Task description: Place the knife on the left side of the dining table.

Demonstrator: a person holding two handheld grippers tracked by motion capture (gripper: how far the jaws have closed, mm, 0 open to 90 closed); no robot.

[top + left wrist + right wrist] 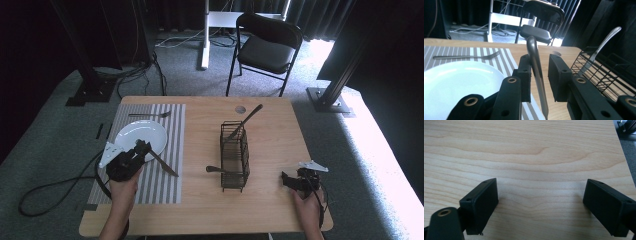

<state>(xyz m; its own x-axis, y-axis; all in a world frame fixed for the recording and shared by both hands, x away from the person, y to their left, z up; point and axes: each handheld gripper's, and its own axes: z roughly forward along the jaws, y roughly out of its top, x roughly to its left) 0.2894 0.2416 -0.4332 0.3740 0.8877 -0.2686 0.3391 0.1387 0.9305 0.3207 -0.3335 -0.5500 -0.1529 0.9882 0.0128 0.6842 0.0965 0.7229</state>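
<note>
A table knife point(163, 163) lies slanted across the striped placemat point(165, 190), its tip pointing to the right front. My left gripper point(141, 147) stands at the knife's handle end, beside the white plate point(142, 135). In the left gripper view the knife point(537, 72) stands between the jaws of the left gripper point(540, 57). It leans on the left pad, and a gap shows to the right pad. My right gripper point(284, 180) rests at the table's right front, and in its own view the right gripper point(540, 205) stands wide open over bare wood.
A fork point(150, 115) lies on the placemat behind the plate. A black wire basket point(235, 155) stands mid-table with one utensil point(245, 122) leaning out the back and another handle point(215, 170) poking out its left side. A black chair point(267, 45) stands beyond the table point(200, 210).
</note>
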